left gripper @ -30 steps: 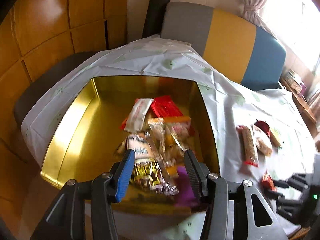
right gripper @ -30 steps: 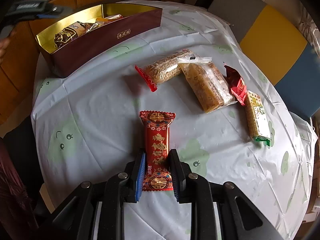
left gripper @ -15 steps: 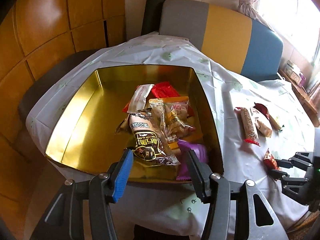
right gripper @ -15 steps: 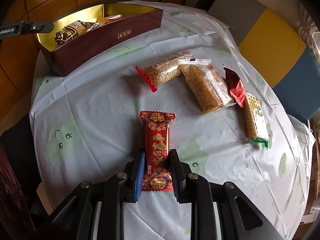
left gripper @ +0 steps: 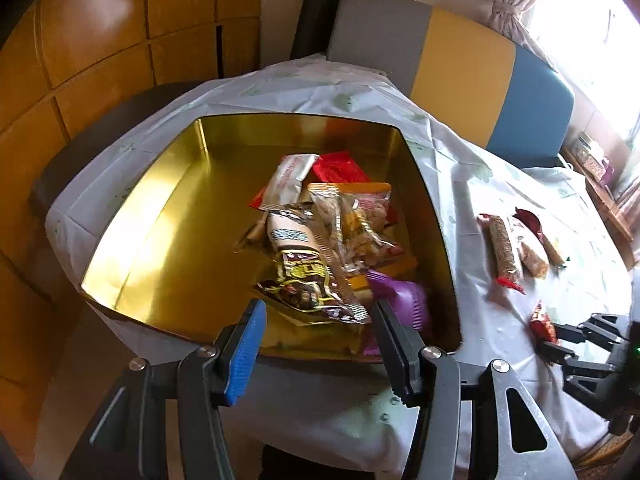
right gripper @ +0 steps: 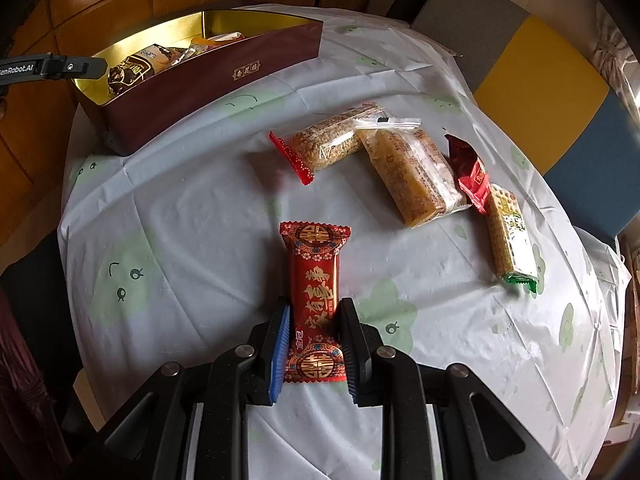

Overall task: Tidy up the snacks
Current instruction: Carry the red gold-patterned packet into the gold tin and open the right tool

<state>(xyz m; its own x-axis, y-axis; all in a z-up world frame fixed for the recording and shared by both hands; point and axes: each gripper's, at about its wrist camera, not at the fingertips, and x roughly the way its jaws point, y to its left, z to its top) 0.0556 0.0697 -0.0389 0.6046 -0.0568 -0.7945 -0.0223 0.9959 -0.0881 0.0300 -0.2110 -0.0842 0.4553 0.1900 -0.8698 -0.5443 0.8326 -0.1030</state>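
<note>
Snacks lie in two places, and the gold box (left gripper: 168, 216) is the thing to find them by. It sits on the table (right gripper: 192, 216) with its dark red wall (right gripper: 208, 80) facing the loose snacks. Inside the box, on the side near that wall, is a pile: a brown pack (left gripper: 308, 276) on top, a clear bag (left gripper: 352, 220), a white pack (left gripper: 290, 178), a red pack (left gripper: 340, 166) and a purple pack (left gripper: 404, 300).

The left gripper (left gripper: 318, 328) hangs over the near edge of the box. Its fingers are wide apart and hold nothing.

The right gripper (right gripper: 314, 332) is well away from the box, low on the table. Its fingers squeeze the red candy (right gripper: 316, 280), which lies flat on the cloth.

Farther from the box than the red candy are four more snacks close together: a seed bar (right gripper: 332, 140), a yellow cake (right gripper: 412, 176) touching it, a small red bag (right gripper: 472, 172) and a green bar (right gripper: 512, 236).
</note>
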